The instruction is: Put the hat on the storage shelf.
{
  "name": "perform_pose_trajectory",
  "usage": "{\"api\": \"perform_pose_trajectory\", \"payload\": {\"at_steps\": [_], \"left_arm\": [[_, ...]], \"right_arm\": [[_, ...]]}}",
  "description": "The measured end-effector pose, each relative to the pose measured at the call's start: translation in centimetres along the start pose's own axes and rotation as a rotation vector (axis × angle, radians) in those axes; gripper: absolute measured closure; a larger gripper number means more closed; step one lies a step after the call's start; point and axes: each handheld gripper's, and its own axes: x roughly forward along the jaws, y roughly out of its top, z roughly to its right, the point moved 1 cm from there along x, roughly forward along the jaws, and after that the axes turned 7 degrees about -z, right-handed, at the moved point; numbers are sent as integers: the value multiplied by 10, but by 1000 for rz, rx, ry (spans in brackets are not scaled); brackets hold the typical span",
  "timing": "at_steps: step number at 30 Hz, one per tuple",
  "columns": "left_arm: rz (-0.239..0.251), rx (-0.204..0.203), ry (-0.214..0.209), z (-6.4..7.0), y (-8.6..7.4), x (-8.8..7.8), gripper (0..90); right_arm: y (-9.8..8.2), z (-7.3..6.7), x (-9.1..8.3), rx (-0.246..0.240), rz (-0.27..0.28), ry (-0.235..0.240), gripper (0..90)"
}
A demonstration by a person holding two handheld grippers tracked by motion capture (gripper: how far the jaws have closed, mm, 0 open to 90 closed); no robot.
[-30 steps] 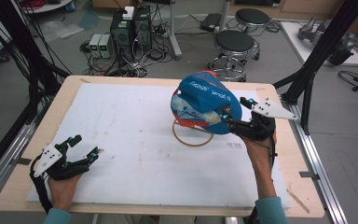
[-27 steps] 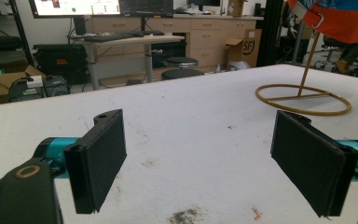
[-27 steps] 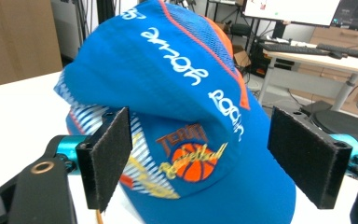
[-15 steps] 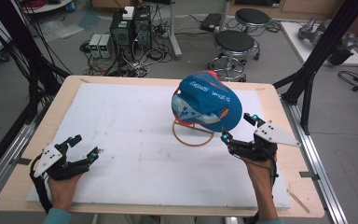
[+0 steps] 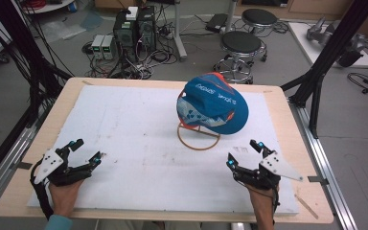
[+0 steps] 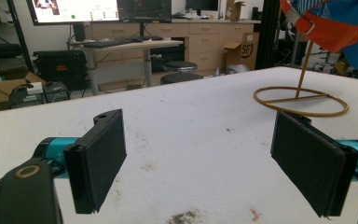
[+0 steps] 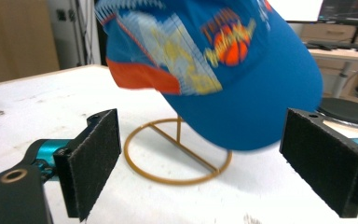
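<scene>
High view: cap [image 5: 214,103] sits on a wire stand [image 5: 199,135] mid-table, toward the far right of the white mat [image 5: 124,139]. Brim hangs down on the right side, ring base flat on the mat. Right gripper [image 5: 243,154] is at the near right of the mat, jaws spread wide, nothing between them; they have just been opening. Cap is ahead of it and slightly left, clear of it, no contact. Left gripper [image 5: 86,151] is at the near left corner, jaws also wide and empty, well apart from the cap.

Left gripper view: both pads [image 6: 98,163] stand far apart over bare mat. Stand ring [image 6: 300,100] lies ahead at upper right; orange underside of the cap [image 6: 326,23] is at the top right corner, well off.

Right gripper view: pads [image 7: 93,161] wide, nothing gripped. Cap [image 7: 214,60] hangs above and ahead between the jaw lines, slightly blurred. Stand [image 7: 177,154] shows under it, ring resting on the mat, near the jaws but not touching them.
</scene>
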Motion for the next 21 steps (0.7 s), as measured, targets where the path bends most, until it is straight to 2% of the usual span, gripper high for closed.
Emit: {"api": "perform_pose_trajectory", "payload": {"at_steps": [4,7,13,16,19,21], "left_arm": [[0,-5,3,0,0,1,182],[-2,-6,4,1,0,1,182],[-1,-6,5,1,0,1,180],[6,-3,4,1,0,0,179],[4,-2,6,1,0,0,180],[2,-3,5,1,0,0,179]], "right_arm": [[-22,-1,-3,11,38,-35,115],[-32,-1,-4,10,36,-49,115],[-44,0,-3,27,38,-63,115],[-44,1,-2,12,48,-69,115],[-44,4,-2,42,41,-59,115],[-44,4,-2,40,44,-57,115]]}}
